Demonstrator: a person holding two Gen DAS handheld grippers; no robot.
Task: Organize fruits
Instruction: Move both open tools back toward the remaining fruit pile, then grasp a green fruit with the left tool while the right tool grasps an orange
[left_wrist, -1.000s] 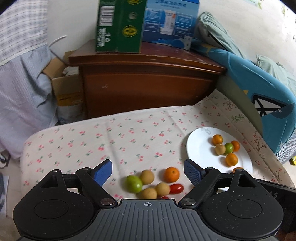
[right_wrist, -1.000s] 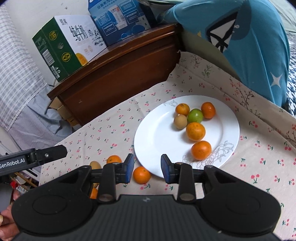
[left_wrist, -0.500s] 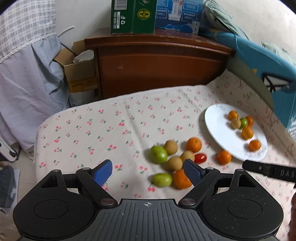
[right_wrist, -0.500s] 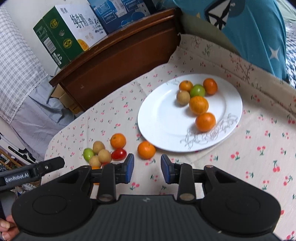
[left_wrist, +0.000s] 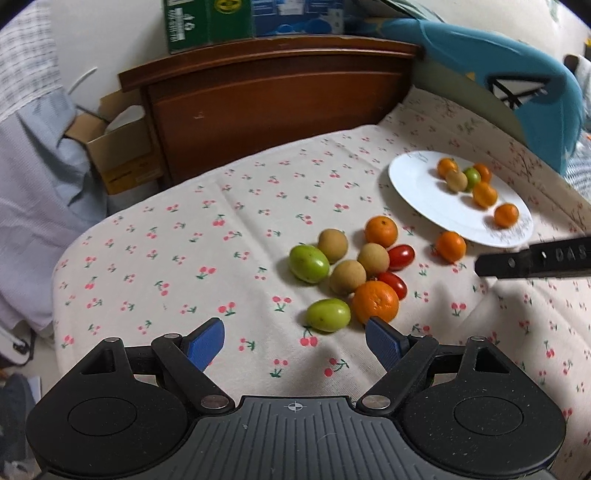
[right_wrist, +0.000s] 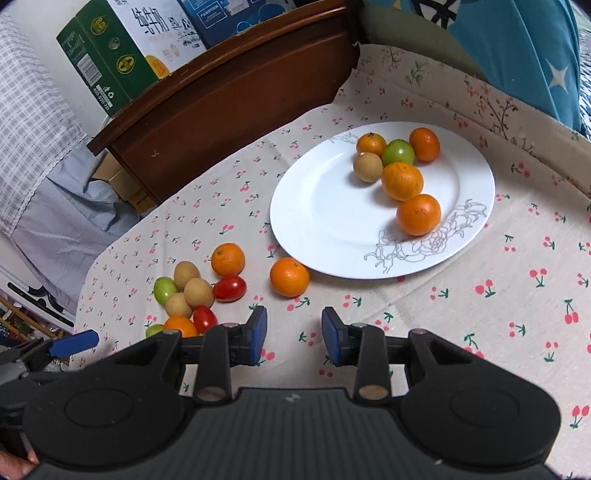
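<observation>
Fingers of both grippers spread, released; round glossy fruits on floral cloth.

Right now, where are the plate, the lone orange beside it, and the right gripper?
plate (right_wrist: 325, 206), right wrist view, bare white centre.
lone orange (right_wrist: 289, 277), right wrist view, middle of peel.
right gripper (right_wrist: 294, 334), right wrist view, midway between fingertips.

1. In the right wrist view, the right tongs' own body hides most of the green fruit and the lower part of the orange beside it.
2. The right tongs enter the left wrist view from the right edge, cut off there.
3. The green carton is cropped by the top edge.
4. The plate's fruits look blurred in the left wrist view.
</observation>
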